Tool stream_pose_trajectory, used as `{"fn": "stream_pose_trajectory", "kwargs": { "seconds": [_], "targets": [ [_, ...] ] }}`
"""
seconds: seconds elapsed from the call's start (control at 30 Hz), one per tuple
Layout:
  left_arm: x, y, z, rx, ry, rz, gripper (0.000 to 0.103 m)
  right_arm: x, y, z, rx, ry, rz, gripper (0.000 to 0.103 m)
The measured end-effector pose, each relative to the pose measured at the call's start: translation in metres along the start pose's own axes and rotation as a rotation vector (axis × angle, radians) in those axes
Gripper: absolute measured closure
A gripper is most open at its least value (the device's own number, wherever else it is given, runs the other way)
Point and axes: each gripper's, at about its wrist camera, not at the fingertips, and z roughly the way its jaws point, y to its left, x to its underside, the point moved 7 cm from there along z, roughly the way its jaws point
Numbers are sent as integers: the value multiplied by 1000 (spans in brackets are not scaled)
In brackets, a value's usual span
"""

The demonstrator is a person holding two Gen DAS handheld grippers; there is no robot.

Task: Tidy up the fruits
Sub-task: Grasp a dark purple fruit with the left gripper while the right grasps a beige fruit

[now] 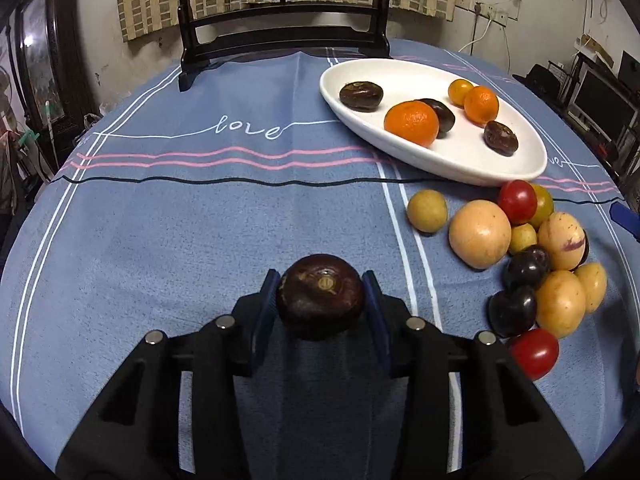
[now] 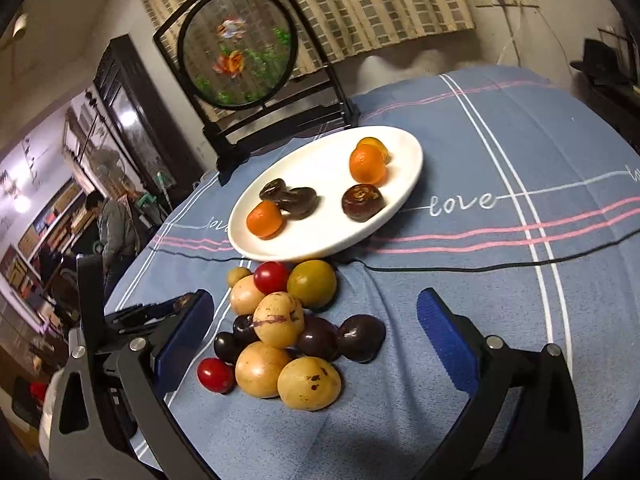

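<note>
Pinching dark round fruit (image 1: 320,296): left gripper (image 1: 322,292), tilted down over blue cloth (image 1: 200,232) | right gripper (image 2: 316,320) spread wide above fruit pile (image 2: 280,332)

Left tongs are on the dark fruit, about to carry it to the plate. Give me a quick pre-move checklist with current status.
1. Left tongs closed on the dark round fruit, both pads touching its sides: ok.
2. Fruit centred between the pads: ok.
3. Fruit lifted clear of the tablecloth: cannot tell.
4. Free space on the white plate; its near half is bare: ok.
5. Path to the plate: the fruit pile sits to the right, the cloth straight ahead is bare: ok.
6. Right tongs open over the pile, holding nothing: ok.
</note>
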Motion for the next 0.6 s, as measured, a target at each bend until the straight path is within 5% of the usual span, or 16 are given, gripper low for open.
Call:
{"fn": "stream_pose_trajectory", "kwargs": {
  "seconds": [0.2, 0.33, 0.6],
  "targets": [
    [-3, 0, 1, 8, -3, -13, 59, 14, 30, 11, 80, 19, -224, 4],
    [-3, -2, 2, -3, -1, -1, 59, 31, 44, 31, 152, 79, -352, 29],
    [-3, -1, 2, 6, -2, -10, 59, 32, 46, 49, 159, 118, -362, 47]
  ]
}}
